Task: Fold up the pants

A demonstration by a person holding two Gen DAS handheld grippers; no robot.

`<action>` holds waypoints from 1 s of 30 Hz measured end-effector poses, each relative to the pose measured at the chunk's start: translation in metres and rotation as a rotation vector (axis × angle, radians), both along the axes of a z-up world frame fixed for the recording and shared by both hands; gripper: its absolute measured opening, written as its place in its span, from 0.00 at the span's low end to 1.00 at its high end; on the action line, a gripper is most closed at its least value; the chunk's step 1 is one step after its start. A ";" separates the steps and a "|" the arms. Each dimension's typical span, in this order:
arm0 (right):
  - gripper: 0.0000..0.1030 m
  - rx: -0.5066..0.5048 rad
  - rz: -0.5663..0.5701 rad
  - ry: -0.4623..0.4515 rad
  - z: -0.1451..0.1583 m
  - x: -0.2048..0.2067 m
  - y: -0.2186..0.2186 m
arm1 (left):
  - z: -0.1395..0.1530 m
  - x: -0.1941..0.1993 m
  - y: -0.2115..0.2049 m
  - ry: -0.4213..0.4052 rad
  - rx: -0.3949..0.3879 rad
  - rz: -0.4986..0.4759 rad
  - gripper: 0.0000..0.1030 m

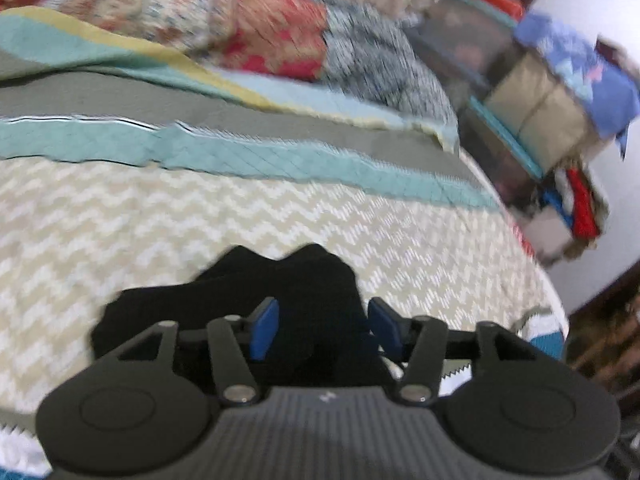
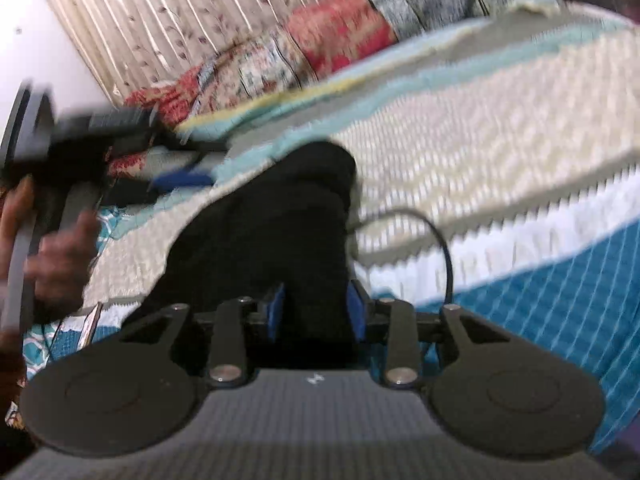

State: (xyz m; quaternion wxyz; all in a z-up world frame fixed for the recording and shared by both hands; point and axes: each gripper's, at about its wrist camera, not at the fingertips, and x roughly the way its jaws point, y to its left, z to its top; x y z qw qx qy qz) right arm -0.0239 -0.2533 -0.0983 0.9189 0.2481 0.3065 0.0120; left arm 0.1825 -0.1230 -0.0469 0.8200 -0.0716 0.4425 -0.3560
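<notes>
Two grippers work over a bed spread with a cream zigzag quilt. The black pants lie bunched on that quilt, running from the bed's near edge toward its middle. The right gripper has its blue pads tight against a thick fold of the dark cloth. The left gripper stands with its pads apart, the pants bunched between and below them; whether it pinches any cloth cannot be told. Patterned pillows sit beyond, blurred
</notes>
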 end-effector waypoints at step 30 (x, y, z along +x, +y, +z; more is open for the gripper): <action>0.61 0.021 0.031 -0.092 0.035 -0.071 -0.009 | 0.002 -0.021 0.112 -0.052 -0.041 0.209 0.88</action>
